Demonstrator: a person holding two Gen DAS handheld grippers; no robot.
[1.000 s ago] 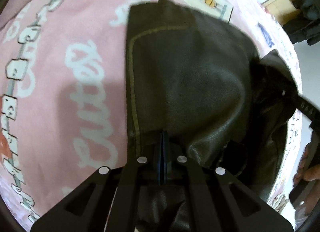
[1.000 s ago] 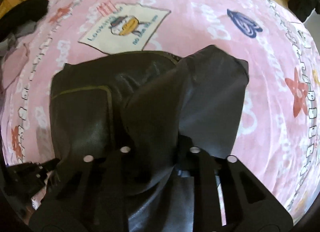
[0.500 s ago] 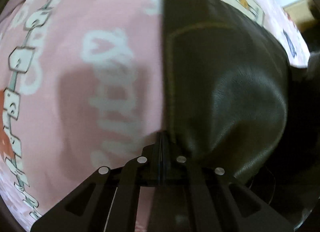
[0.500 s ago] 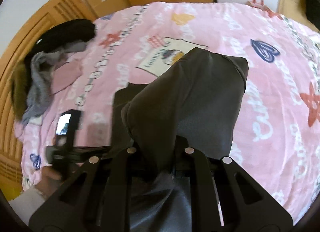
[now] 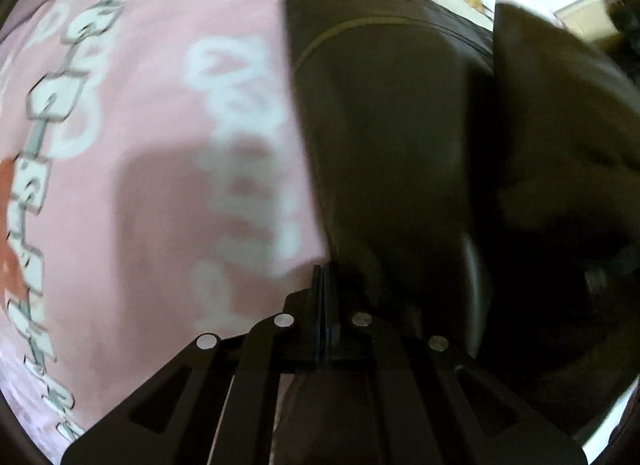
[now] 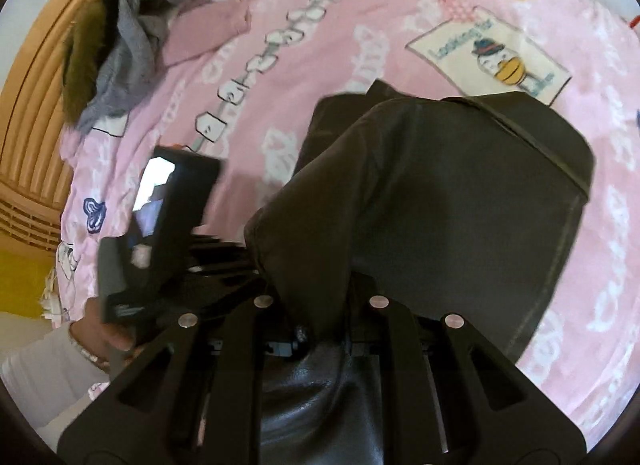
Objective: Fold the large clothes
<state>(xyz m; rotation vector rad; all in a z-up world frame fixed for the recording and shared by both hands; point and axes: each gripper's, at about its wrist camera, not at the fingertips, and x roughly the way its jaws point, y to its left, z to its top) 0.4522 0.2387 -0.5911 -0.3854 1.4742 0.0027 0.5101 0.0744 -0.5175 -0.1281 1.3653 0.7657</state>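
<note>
A dark leather-like garment [image 5: 384,145] lies on the pink printed blanket [image 5: 140,145]. My left gripper [image 5: 322,277] is shut, its tips pinching the garment's left edge low over the blanket. In the right wrist view the same garment [image 6: 460,185] has a raised fold that runs down between the fingers of my right gripper [image 6: 320,305], which is shut on it. That fold hangs over the flat lower layer. The left gripper's camera block [image 6: 168,217] and the hand holding it [image 6: 100,329] show at the left, right beside the fold.
A heap of grey, pink and dark clothes [image 6: 136,25] lies at the far left by the wooden headboard [image 6: 36,105]. A white cartoon patch [image 6: 492,57] on the blanket sits just beyond the garment. Bare pink blanket spreads left of the garment.
The right gripper swung the lifted fold leftward over the garment, toward the left gripper. The left gripper sank lower toward the blanket, still at the garment's edge.
</note>
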